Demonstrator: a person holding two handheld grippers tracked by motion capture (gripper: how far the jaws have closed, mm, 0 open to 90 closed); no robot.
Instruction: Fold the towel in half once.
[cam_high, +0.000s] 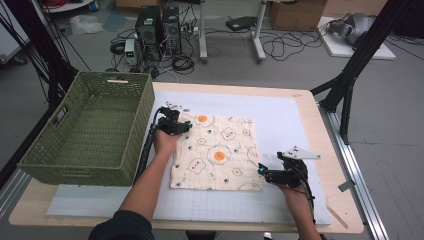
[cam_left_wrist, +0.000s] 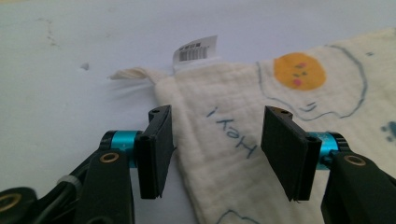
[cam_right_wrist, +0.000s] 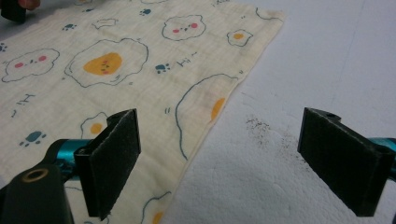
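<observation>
A cream cloth printed with fried eggs and paw marks lies flat on the white mat. My left gripper is at the cloth's far left corner. In the left gripper view its jaws stand apart, low over the mat, with the cloth's edge lying between them and neither pad pressing on it. A barcode label sticks out at that corner. My right gripper sits at the near right corner. Its jaws are wide open and straddle the cloth's edge and the bare mat.
A green woven basket stands at the left of the table, close beside my left forearm. The white mat runs on to the right of the cloth and behind it. Black frame legs and cables lie on the floor beyond the table.
</observation>
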